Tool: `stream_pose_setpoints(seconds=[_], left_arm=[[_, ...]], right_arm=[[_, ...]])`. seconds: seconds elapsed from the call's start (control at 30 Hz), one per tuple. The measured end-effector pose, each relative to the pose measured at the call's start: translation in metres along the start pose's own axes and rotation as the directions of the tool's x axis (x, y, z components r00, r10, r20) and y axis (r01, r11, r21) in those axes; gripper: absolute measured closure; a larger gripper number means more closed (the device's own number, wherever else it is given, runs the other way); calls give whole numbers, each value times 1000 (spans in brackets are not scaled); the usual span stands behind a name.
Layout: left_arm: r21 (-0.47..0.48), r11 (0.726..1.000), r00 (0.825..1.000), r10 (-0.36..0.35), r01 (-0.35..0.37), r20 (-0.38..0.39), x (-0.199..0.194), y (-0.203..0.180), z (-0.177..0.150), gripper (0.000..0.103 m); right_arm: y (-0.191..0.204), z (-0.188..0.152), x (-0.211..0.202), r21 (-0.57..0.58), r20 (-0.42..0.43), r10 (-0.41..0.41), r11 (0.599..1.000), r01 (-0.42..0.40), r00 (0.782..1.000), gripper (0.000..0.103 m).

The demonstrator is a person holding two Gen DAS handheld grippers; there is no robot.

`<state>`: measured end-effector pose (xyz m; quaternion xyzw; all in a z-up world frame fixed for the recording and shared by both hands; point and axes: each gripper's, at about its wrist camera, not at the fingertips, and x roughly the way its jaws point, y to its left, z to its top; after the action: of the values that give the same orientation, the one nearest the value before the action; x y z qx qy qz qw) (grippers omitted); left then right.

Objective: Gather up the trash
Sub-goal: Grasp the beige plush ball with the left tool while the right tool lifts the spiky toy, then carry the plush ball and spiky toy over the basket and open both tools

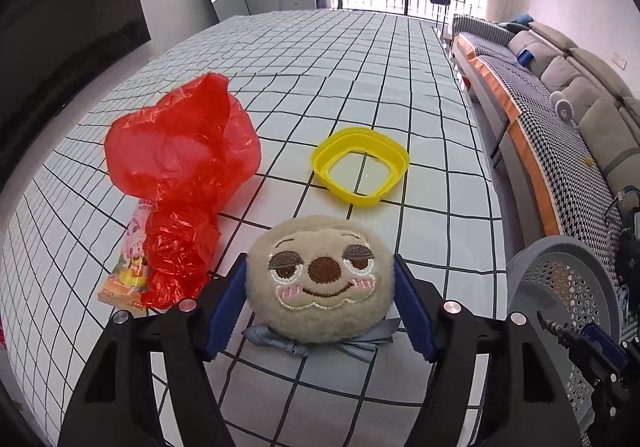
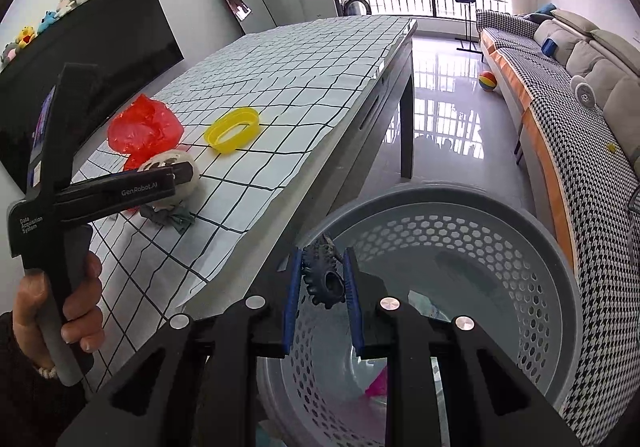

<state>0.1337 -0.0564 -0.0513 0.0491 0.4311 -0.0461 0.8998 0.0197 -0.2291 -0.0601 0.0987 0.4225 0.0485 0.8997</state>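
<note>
Plush toy (image 1: pixel 320 279) between left fingers (image 1: pixel 226 303)

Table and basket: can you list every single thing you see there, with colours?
plush toy: one, beige with a smiling face, near table edge, between the left fingers
plastic bag: one, red, crumpled, left of the plush
snack packet: one, pink and orange, partly under the bag
square ring: one, yellow, behind the plush
basket: one, grey, perforated, beside the table
dark spiky object: one, black, pinched above the basket
left gripper: open around plush
right gripper: shut
</note>
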Motion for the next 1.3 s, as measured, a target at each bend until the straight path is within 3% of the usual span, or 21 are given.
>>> stream_pose_setpoints(seconds=[0.3, 0.47, 0.8, 1.0, 1.3], left_arm=[[15, 1000, 995, -22, 20, 101, -50, -7, 0, 36], [57, 995, 988, -94, 88, 119, -75, -29, -15, 36], [168, 960, 971, -234, 223, 49, -86, -100, -51, 36], [221, 945, 970, -245, 241, -10, -70, -134, -74, 36], [238, 939, 968, -240, 250, -70, -54, -150, -85, 33]], right_arm=[[-2, -3, -8, 5, 5, -23, 1000, 23, 1000, 82], [-11, -10, -17, 20, -3, -58, 998, 58, 998, 82], [-45, -33, -35, 65, -14, -110, 992, 111, 994, 82], [-70, -48, -37, 92, -48, -142, 985, 146, 989, 82], [-93, -59, -28, 128, -82, -150, 979, 160, 985, 82]])
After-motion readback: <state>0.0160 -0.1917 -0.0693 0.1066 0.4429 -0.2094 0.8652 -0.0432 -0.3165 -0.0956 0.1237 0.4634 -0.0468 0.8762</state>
